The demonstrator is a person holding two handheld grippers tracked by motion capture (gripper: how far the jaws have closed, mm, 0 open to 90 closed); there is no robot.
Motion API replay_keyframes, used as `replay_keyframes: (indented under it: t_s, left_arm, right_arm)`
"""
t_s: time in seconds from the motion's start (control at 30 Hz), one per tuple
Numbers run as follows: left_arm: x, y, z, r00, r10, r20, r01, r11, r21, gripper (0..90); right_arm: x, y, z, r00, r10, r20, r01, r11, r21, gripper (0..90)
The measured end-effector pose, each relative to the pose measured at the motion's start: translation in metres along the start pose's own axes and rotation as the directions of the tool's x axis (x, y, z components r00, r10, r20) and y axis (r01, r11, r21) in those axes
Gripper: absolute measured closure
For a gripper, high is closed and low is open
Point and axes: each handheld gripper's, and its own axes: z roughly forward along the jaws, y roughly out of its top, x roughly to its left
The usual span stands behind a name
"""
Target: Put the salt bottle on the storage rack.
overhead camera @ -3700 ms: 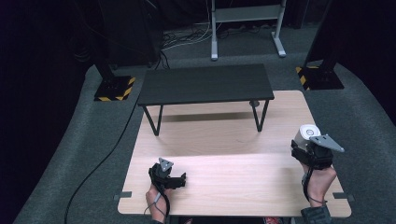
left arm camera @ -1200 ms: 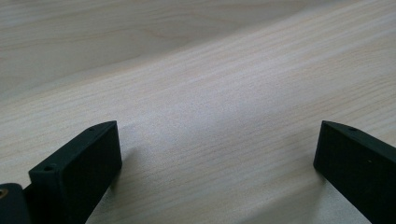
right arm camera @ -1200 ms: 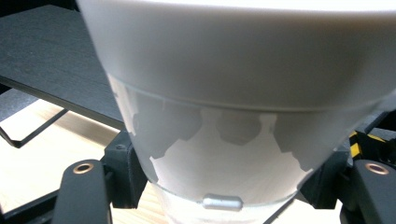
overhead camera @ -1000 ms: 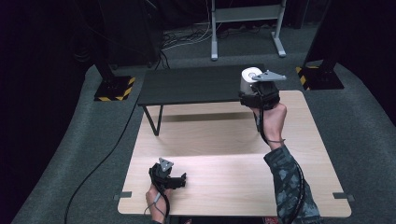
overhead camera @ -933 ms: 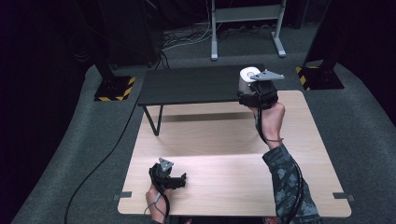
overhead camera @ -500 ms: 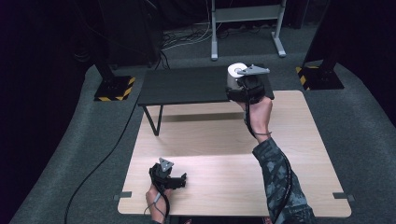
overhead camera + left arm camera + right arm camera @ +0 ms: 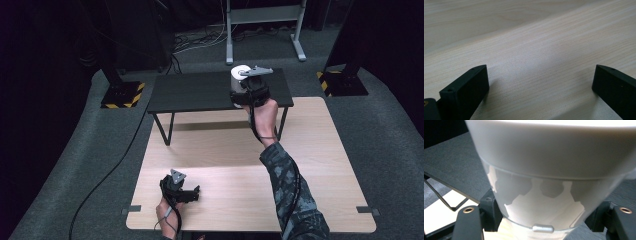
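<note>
- Two grippers work over a light wooden table, one near and left, one far and right.
- Left of the table runs grey carpet, with a black cable trailing across it and a yellow-and-black striped base farther off.
- The left gripper sits low over the table's near left part, close to the near edge; its jaws stand wide apart with nothing between them, and bare wood shows there in the left gripper view.
- Open wood stretches from that gripper to the right and far sides, with no objects lying on it.
- A small black table stands on thin legs at the far side of the wood, with open wood showing under it.
- The right gripper is held out over the right end of the black table, near its near edge, jaws clamped on a white cup.
- In the right gripper view the cup sits upright between the jaws, just over the black top.
- Right of the arm, the wooden table is bare to its right edge, with carpet and a second striped base beyond.
</note>
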Motion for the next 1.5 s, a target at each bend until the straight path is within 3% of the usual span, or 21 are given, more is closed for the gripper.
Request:
replay_keyframes:
  t_s: [0.33, 0.83, 0.97, 1.5]
  left_arm:
    - [0.0, 0.0, 0.0, 1.0, 0.0, 0.005, 0.0, 1.0, -0.002, 0.3]
    - [0.001, 0.0, 0.0, 0.9999, 0.006, 0.008, -0.006, 1.0, -0.001, 0.3]
    - [0.001, 0.0, 0.0, 0.9999, 0.008, 0.008, -0.008, 1.0, -0.003, 0.2]
    - [0.001, 0.0, 0.0, 0.9999, 0.008, 0.008, -0.008, 1.0, -0.003, 0.2]
  right_arm:
    - [0.015, 0.009, 0.025, 0.999, 0.001, -0.044, -0.001, 1.0, 0.007, 29.2]
    - [0.028, 0.016, 0.05, 0.998, 0.001, -0.063, 0.001, 0.9997, 0.022, 29.2]
    - [0.028, 0.014, 0.058, 0.9979, 0.016, -0.062, -0.014, 0.9995, 0.029, 29.2]
    - [0.023, 0.008, 0.061, 0.9968, 0.023, -0.077, -0.022, 0.9997, 0.007, 29.0]
